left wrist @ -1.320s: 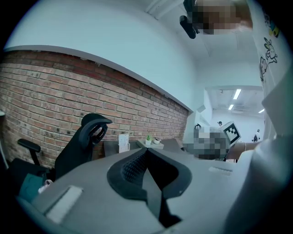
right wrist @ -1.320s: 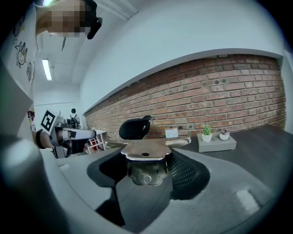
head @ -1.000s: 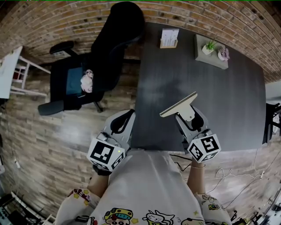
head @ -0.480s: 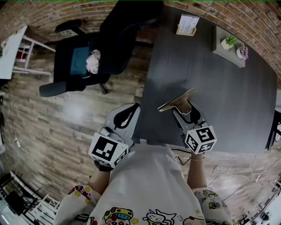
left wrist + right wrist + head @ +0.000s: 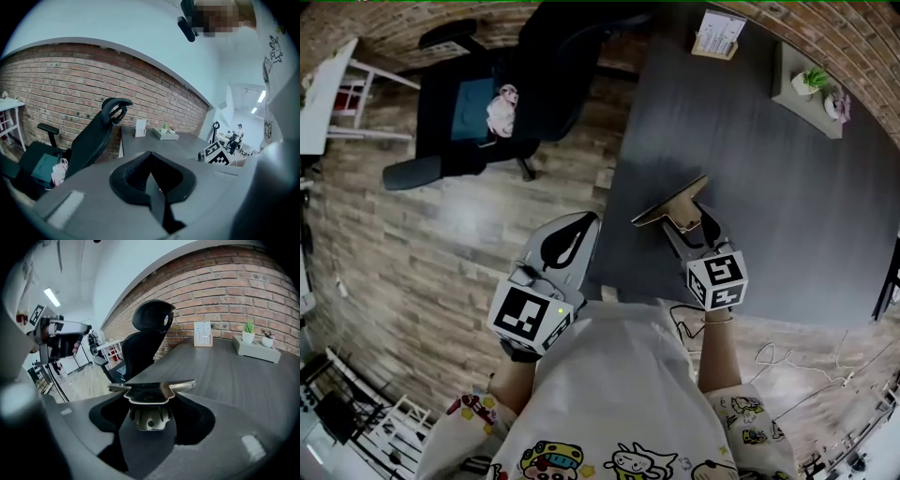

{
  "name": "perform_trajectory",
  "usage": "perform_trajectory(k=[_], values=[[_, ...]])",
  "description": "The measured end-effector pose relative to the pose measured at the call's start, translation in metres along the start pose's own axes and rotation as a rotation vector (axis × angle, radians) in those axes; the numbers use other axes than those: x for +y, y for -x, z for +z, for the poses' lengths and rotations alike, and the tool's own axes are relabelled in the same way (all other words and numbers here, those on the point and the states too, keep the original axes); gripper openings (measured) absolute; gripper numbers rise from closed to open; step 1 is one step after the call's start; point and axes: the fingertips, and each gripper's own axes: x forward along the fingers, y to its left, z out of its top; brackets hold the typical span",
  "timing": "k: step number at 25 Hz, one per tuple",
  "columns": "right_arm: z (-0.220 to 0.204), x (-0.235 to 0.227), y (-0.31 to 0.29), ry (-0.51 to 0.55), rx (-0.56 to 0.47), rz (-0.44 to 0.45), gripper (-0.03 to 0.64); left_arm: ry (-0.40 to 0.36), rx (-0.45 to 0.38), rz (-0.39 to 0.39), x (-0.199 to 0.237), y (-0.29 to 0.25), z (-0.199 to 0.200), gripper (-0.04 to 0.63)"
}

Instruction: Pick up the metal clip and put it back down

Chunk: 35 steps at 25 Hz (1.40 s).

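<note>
Clip (image 5: 150,391) of shiny metal, flat and wide-lipped, in right tool (image 5: 149,417)

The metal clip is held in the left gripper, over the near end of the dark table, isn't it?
Wrong gripper. The metal clip is held in the right gripper, over the near end of the dark table. The right gripper view shows it between that gripper's fingers; the left gripper is shut and empty.
</note>
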Motion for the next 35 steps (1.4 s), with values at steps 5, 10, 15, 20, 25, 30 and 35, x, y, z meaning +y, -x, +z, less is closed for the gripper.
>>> perform_trajectory(k=[5, 10, 15, 20, 25, 30, 35], values=[[-0.014, 0.001, -0.007, 0.059, 0.044, -0.017, 0.284, 0.0, 0.012, -0.002, 0.0, -0.001, -0.003, 0.0], [-0.026, 0.001, -0.015, 0.105, 0.081, -0.023, 0.284, -0.003, 0.021, -0.002, 0.001, -0.001, -0.005, 0.0], [-0.037, 0.003, -0.019, 0.14, 0.104, -0.029, 0.285, -0.01, 0.026, -0.002, 0.002, 0.0, -0.007, 0.0], [-0.042, 0.001, -0.021, 0.147, 0.109, -0.04, 0.285, -0.014, 0.029, -0.006, -0.001, -0.001, -0.006, 0.0], [-0.04, 0.002, -0.024, 0.17, 0.123, -0.046, 0.285, -0.016, 0.027, -0.011, -0.003, -0.001, -0.006, 0.0], [-0.041, 0.001, -0.027, 0.169, 0.13, -0.043, 0.287, -0.017, 0.023, -0.012, -0.003, -0.002, -0.005, 0.0], [-0.042, 0.001, -0.027, 0.165, 0.127, -0.041, 0.288, -0.019, 0.02, -0.013, -0.001, -0.002, -0.003, 0.0]])
